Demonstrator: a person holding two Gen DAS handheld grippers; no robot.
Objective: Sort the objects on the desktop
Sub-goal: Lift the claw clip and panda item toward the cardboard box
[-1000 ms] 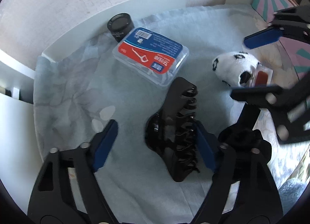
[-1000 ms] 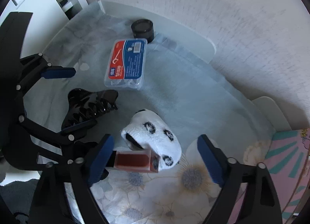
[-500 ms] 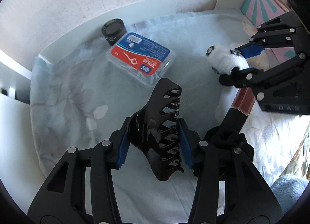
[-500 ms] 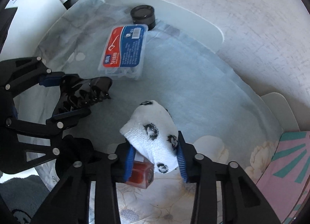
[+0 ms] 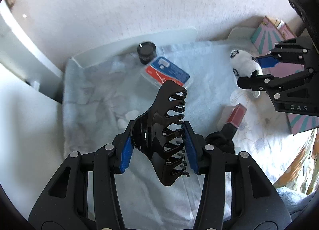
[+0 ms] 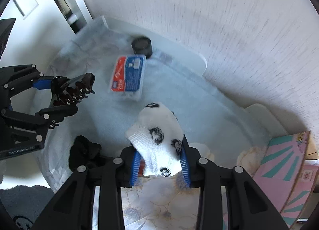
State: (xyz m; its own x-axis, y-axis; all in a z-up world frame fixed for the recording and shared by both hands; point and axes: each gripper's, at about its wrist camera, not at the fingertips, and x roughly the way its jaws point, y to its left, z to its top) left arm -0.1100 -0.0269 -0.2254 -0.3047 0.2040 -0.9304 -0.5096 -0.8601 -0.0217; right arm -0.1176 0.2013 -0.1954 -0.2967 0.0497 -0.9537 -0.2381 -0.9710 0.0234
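Glossy black plastic catches the light: the hair claw (image 5: 161,136) sits pinched between the blue pads of the left gripper (image 5: 158,148), lifted clear of the pale blue cloth (image 5: 95,98) with its teeth pointing right. Over on the other side, the right gripper (image 6: 159,162) is clamped on a white sock (image 6: 157,138) with black spots, also held up off the cloth; from the left wrist view the sock (image 5: 245,64) shows in front of a pink and teal box (image 5: 267,34). Below it lies a red lip gloss (image 5: 235,116), its dark cap end touching a black bundle of fabric (image 5: 219,142). Farther back, a floss pick box (image 6: 128,76) with a red and blue label lies flat on the cloth, and a small black jar (image 6: 142,45) stands just behind it, near the white wall. Both far items look blurred.
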